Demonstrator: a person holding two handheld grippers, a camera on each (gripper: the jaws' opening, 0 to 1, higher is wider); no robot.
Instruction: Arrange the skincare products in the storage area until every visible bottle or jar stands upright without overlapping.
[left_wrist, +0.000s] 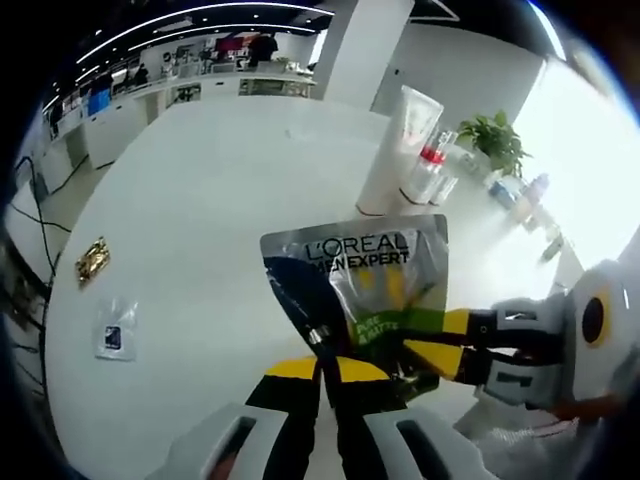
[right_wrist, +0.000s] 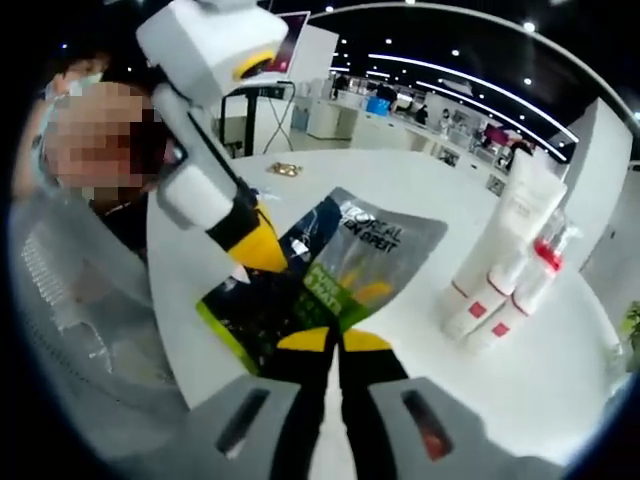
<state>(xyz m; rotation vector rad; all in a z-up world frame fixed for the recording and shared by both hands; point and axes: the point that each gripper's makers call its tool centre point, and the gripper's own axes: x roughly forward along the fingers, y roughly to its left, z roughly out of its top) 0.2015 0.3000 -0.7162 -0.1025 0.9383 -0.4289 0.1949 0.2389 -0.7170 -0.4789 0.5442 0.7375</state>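
Both grippers, the left gripper (left_wrist: 328, 362) and the right gripper (right_wrist: 334, 345), were clenched on opposite edges of the pouch (left_wrist: 360, 290), lifting it above the white table (left_wrist: 220, 220), probably to stand it by the tube (left_wrist: 398, 150) at one o'clock.

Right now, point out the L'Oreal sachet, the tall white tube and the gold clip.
L'Oreal sachet (left_wrist: 372, 262), left gripper view, on its printed brand name.
tall white tube (left_wrist: 398, 150), left gripper view, mid-body.
gold clip (left_wrist: 92, 260), left gripper view, its centre on the table.
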